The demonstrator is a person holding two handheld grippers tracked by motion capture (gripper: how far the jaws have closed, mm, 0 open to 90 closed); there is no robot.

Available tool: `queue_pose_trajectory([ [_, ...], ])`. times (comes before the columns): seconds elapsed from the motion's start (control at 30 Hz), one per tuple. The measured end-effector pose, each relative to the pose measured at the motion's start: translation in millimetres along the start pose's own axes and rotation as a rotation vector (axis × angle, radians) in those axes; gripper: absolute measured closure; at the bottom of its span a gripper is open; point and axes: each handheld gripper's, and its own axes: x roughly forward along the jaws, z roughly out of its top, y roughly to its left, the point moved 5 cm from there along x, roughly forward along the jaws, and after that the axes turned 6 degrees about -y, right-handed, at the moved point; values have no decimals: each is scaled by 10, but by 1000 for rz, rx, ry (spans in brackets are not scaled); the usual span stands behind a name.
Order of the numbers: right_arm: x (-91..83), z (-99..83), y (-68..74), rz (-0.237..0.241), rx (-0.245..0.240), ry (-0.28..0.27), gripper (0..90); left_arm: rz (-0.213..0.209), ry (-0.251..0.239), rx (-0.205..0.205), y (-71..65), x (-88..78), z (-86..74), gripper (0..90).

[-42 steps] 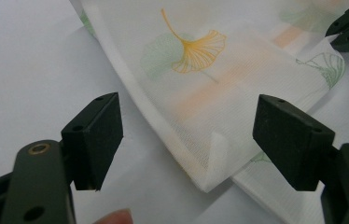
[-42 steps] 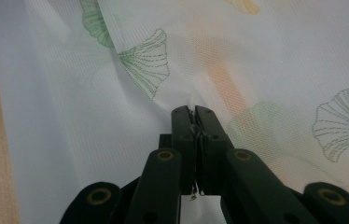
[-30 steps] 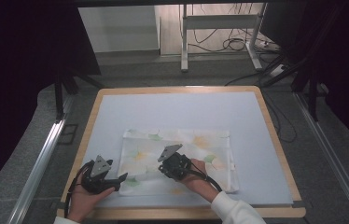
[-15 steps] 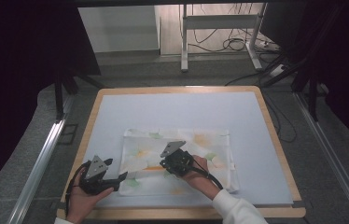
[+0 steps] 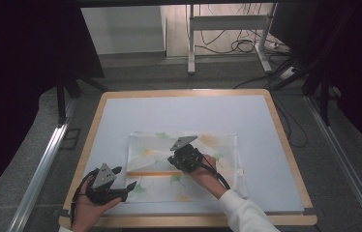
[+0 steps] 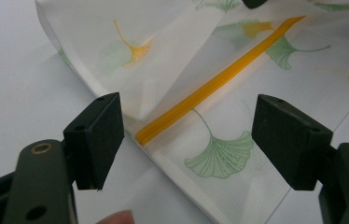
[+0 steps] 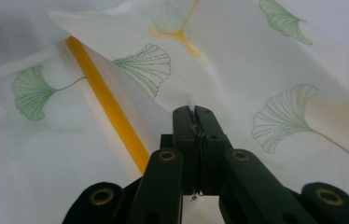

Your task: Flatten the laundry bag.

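Since a second ago your right gripper (image 5: 183, 159) is shifting a little across the cloth (image 5: 218, 164) toward the left side of the table (image 5: 285, 145), dragging a fold of fabric with it, while your left gripper (image 5: 121, 189) is hardly moving at the near left corner. Right jaws are pinched fully together on a thin layer of the cloth, a sliver of white fabric poking out between the tips in the right gripper view (image 7: 192, 116). Left jaws are standing wide apart in the left gripper view (image 6: 189, 140), holding nothing, with the cloth edge and the orange stripe (image 6: 210, 86) lying between and beyond them, not touched. Cloth is lying flat-ish on the near middle of the white table top, one flap lifted and folded over along the stripe. Step in hand looks like folding or pulling over the flap with your right gripper, probably early to midway. Next move likely calls for you bringing the left gripper onto the near edge by the stripe and closing on it, so the sheet is not sliding while the right one is carrying the flap over. Fabric is thin, semi-sheer, fine-woven white, printed with green and orange ginkgo leaves (image 7: 303, 121); limp, creasing easily, so it is likely bunching if pulled fast. Stripe is ribbed, stiffer, straight.
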Motion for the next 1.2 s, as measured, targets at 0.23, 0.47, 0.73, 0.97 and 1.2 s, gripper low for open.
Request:
queue_pose_trajectory([
  [0.23, -57, 21, -82, -11, 21, -23, 883, -7, 27, 7, -11, 56, -32, 249],
  [0.47, -138, 79, -132, -6, 36, -53, 884, -13, 56, 14, -16, 102, -64, 249],
  [0.73, -210, 121, -224, -11, 57, -78, 884, -20, 78, 19, -24, 145, -91, 249],
  [0.97, -198, 122, -247, -13, 61, -75, 884, -19, 83, 13, -10, 149, -102, 249],
  [1.2, -223, 176, -330, -29, 68, -68, 884, -25, 87, 16, -13, 153, -106, 249],
])
